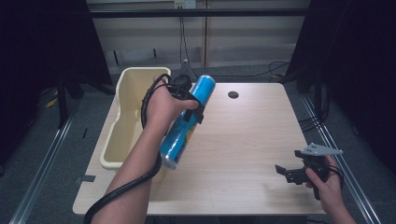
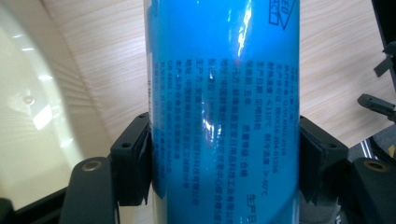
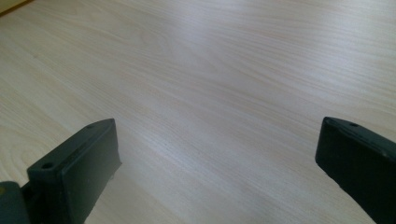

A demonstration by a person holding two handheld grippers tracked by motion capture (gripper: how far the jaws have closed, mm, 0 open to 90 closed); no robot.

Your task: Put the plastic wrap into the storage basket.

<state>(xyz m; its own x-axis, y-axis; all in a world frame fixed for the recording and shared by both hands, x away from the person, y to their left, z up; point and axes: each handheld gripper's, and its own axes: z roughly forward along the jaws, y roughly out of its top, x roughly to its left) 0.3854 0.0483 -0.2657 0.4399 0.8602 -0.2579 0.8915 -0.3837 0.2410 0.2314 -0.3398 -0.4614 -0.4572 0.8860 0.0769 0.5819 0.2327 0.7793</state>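
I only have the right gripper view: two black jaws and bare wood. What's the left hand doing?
Observer: The left gripper is shut on a blue can, jaws clamped on its sides, held tilted above the table.
Operator: Anything near it?
Observer: A cream bin sits at the table's left edge, right beside the can.
Operator: Where's my gripper in all this?
Observer: The right gripper is near the table's right front corner, jaws open with nothing between them, well apart from the can.
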